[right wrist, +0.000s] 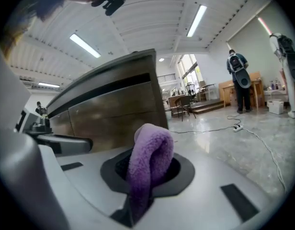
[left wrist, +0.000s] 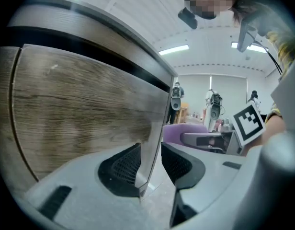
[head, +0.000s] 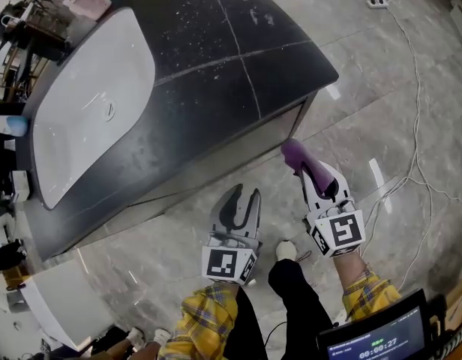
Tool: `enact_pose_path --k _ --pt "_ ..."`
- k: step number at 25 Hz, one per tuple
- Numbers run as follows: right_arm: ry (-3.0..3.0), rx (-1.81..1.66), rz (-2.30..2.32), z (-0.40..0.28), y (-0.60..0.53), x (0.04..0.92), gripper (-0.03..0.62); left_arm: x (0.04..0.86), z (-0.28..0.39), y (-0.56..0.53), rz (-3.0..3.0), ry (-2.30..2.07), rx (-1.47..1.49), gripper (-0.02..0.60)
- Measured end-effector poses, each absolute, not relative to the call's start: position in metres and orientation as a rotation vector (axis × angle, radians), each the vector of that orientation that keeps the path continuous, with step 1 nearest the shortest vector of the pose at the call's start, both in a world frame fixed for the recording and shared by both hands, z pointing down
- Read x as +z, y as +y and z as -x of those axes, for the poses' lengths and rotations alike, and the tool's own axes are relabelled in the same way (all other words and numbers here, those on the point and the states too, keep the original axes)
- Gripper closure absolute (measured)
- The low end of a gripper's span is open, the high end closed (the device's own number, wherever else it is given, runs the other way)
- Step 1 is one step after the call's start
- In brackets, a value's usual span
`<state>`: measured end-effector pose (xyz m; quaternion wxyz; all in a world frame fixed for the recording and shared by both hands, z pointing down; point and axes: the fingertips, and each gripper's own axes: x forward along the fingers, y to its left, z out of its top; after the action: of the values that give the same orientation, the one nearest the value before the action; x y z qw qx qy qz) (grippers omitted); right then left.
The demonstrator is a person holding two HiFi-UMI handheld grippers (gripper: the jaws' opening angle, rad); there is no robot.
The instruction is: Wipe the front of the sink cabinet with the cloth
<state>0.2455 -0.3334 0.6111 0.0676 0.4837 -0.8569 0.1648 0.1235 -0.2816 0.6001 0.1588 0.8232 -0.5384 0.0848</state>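
Observation:
The sink cabinet has a dark countertop (head: 216,66) with a white basin (head: 88,103). Its wood-grain front (head: 280,130) fills the left gripper view (left wrist: 80,109) and stands behind the cloth in the right gripper view (right wrist: 114,119). My right gripper (head: 306,167) is shut on a folded purple cloth (head: 297,154), held close to the cabinet's right front corner; the cloth (right wrist: 150,162) bulges out of the jaws. My left gripper (head: 244,199) hangs lower, just off the cabinet front, its jaws a little apart and holding nothing (left wrist: 151,164). The cabinet's corner edge shows through the gap.
White cables (head: 415,111) and a power strip (head: 377,2) lie on the grey tiled floor to the right. My shoe (head: 286,250) is below the grippers. A small screen (head: 381,336) sits at bottom right. Clutter lines the far left edge.

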Motion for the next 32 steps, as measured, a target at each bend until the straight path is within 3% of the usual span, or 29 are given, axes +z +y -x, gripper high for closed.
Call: enact_pose_path --k 13,24,32 --pt "-2.664 0.484 -0.913 -0.072 -0.25 0.652 0.553 0.615 -0.01 -0.239 -2.213 -1.693 0.317 0.471" --pt "-2.662 0.493 -0.839 0.016 -0.225 0.68 0.553 0.63 0.076 -0.202 -2.165 -1.746 0.347 0.471" --pt "-2.664 0.475 -0.85 0.044 -0.232 0.708 0.553 0.658 0.091 -0.193 -2.185 -1.705 0.38 0.471"
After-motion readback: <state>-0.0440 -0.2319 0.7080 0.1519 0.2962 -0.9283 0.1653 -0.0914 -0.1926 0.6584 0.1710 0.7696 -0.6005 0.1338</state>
